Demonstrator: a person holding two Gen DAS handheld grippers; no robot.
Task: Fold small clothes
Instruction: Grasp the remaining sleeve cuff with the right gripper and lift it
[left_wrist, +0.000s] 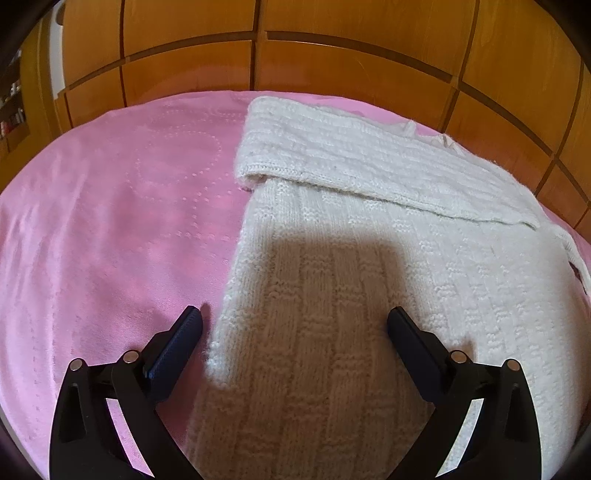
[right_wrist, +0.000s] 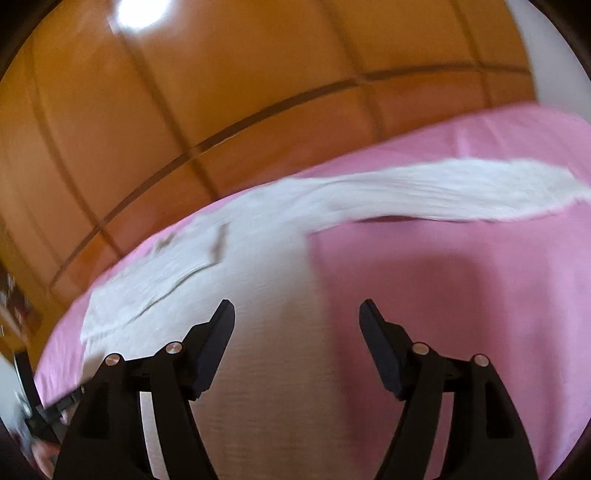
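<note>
Above the near edge of a white knitted sweater (left_wrist: 332, 295), hovered tilted downward: left gripper (left_wrist: 294, 321), jaws spread wide and released, nothing pinched between them. Left black finger (left_wrist: 177, 339) over pink bedspread (left_wrist: 110, 221), right one over the knit, with the garment's fuzzy side edge running between them. Ahead of that gripper, a sleeve (left_wrist: 351, 162) folded flat across the body, ribbed, with a neat rolled hem; beneath it, wool worked in raised blocks and vertical columns, soft and slightly hairy at the borders. Shadowed in a blunt rectangle just ahead of the fingers. Lay flat on the bedspread, itself smooth cloth stitched with faint dotted curves.

Over the opposite side of the garment, held at a shallower tilt and rolled to one side: right gripper (right_wrist: 296, 325), jaws apart, empty, gripping nothing. Blurred throughout. Ahead and to its right, the other sleeve (right_wrist: 461, 192) stretched out long and tapering across the pink. Beyond both grippers, glossy orange-brown wooden panels (left_wrist: 332, 55) split by dark grooves.
</note>
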